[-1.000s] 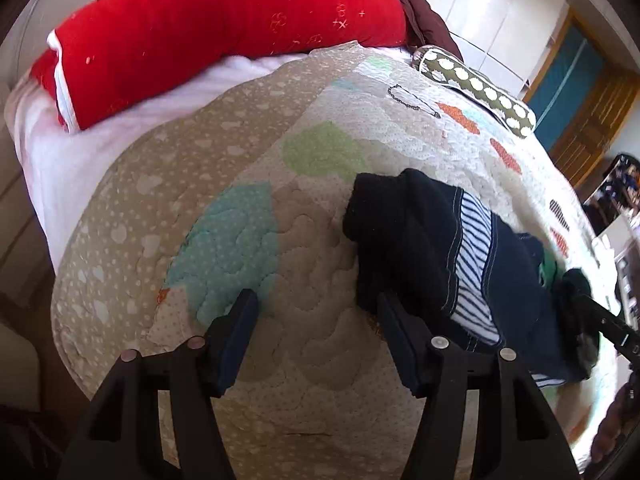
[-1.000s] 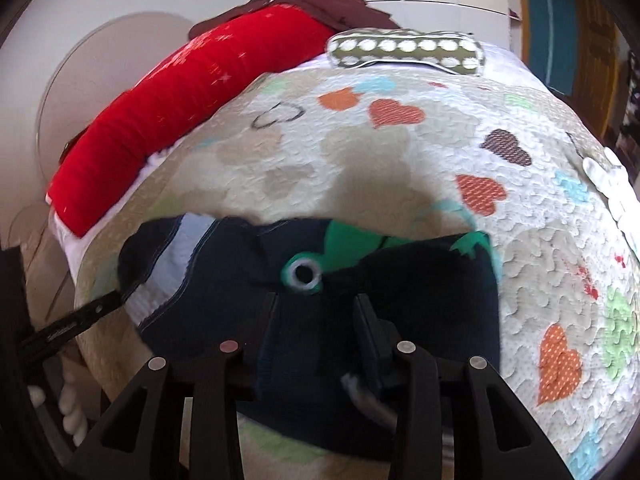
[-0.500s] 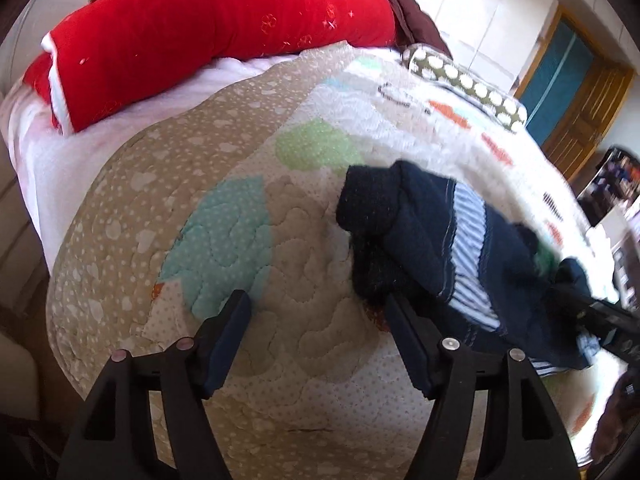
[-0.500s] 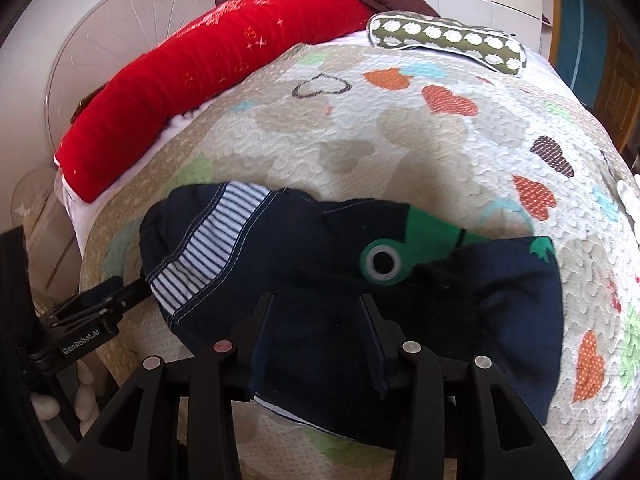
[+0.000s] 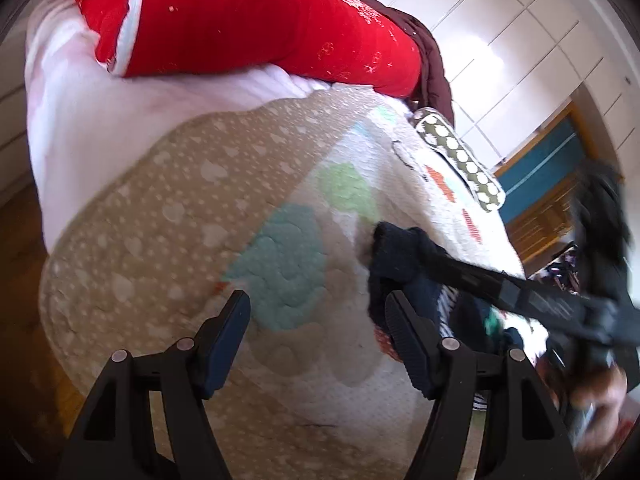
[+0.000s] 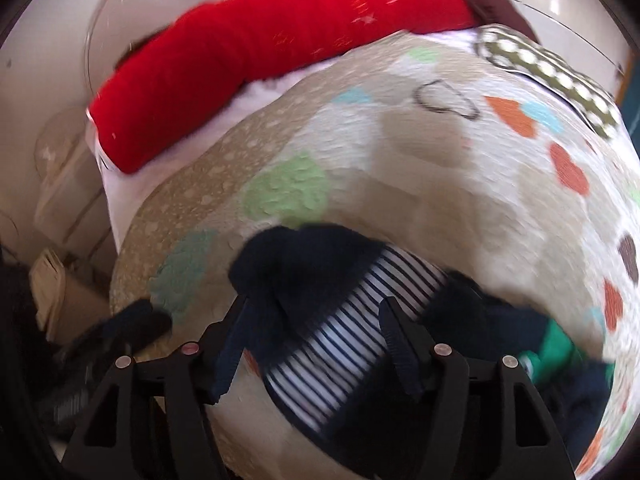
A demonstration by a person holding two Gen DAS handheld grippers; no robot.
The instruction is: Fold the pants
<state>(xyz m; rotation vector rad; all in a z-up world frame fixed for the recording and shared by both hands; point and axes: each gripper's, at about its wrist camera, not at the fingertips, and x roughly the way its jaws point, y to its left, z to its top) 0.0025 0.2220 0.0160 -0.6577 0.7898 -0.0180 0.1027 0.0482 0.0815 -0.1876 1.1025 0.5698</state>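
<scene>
The pants (image 6: 320,280), dark navy with a striped white-and-navy waistband and a green patch, lie bunched on the heart-patterned quilt (image 5: 280,200) covering the bed, toward its near edge.

Left tool (image 5: 318,332): jaws spread wide, nothing between the pads. It hangs over bare quilt, with a teal heart patch beyond the gap. The pants lie just right of its right finger (image 5: 408,344); contact there cannot be determined.

Right tool (image 6: 312,344): its jaws have just been opening and now stand spread. The striped waistband fills the gap between the fingers, and dark cloth overlaps the left finger (image 6: 234,344). The pads do not appear to press on the fabric. In the left wrist view this tool shows as a blurred black bar crossing above the pants at right, with a blurred hand (image 5: 600,408) at the lower right edge.

Surroundings: a red blanket roll (image 5: 248,20) lies along the far side of the bed on a white sheet (image 5: 100,120), with dark maroon cloth (image 5: 432,60) behind it. An olive cushion with white dots (image 5: 460,156) sits at the far right edge of the quilt. White cabinet doors (image 5: 520,20) and a wooden door frame stand beyond.
</scene>
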